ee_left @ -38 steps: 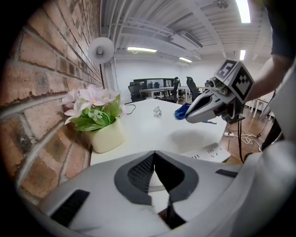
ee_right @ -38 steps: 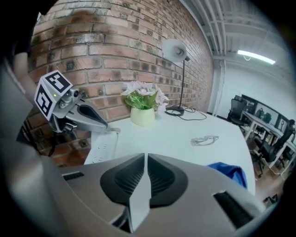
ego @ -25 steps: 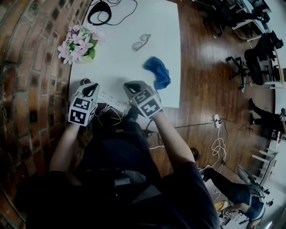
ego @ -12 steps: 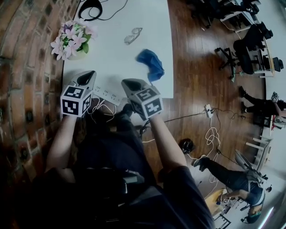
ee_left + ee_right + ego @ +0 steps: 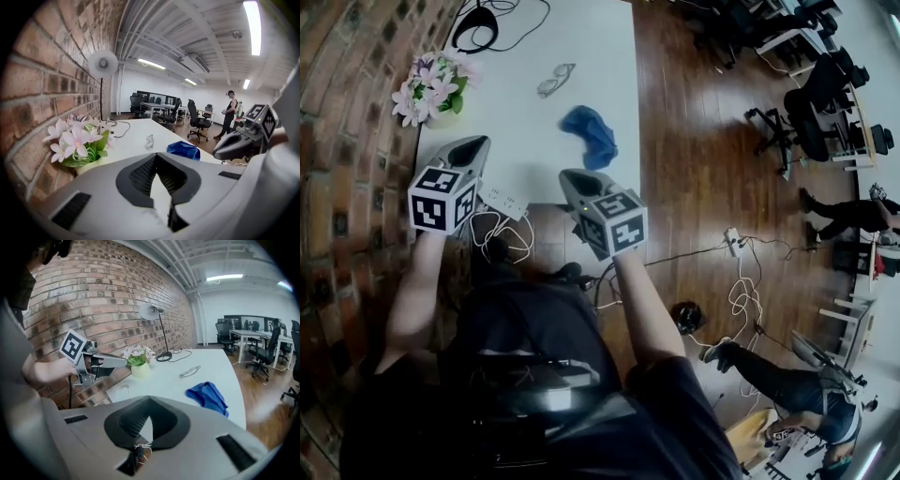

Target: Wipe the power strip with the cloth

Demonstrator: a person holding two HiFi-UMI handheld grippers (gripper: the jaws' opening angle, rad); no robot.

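Observation:
The white power strip point(image 5: 503, 199) lies at the table's near edge, its cable looping down below it. The blue cloth point(image 5: 589, 134) lies crumpled further up the table, towards its right side; it also shows in the left gripper view point(image 5: 184, 149) and the right gripper view point(image 5: 208, 397). My left gripper point(image 5: 467, 148) hovers just left of the strip, shut and empty point(image 5: 157, 161). My right gripper point(image 5: 575, 178) hangs at the table's near edge, right of the strip and below the cloth, shut with nothing held point(image 5: 149, 401).
A pot of pink flowers point(image 5: 431, 86) stands by the brick wall at the left. Clear glasses point(image 5: 555, 80) lie near the table's middle, with a black lamp base and cord point(image 5: 478, 17) at the far end. Cables point(image 5: 741, 281) trail on the wooden floor; office chairs point(image 5: 811, 112) stand at the right.
Both grippers have lifted up from the power strip, and the right one has drawn away from it to the right. Jaws stay shut. The cloth has not moved.

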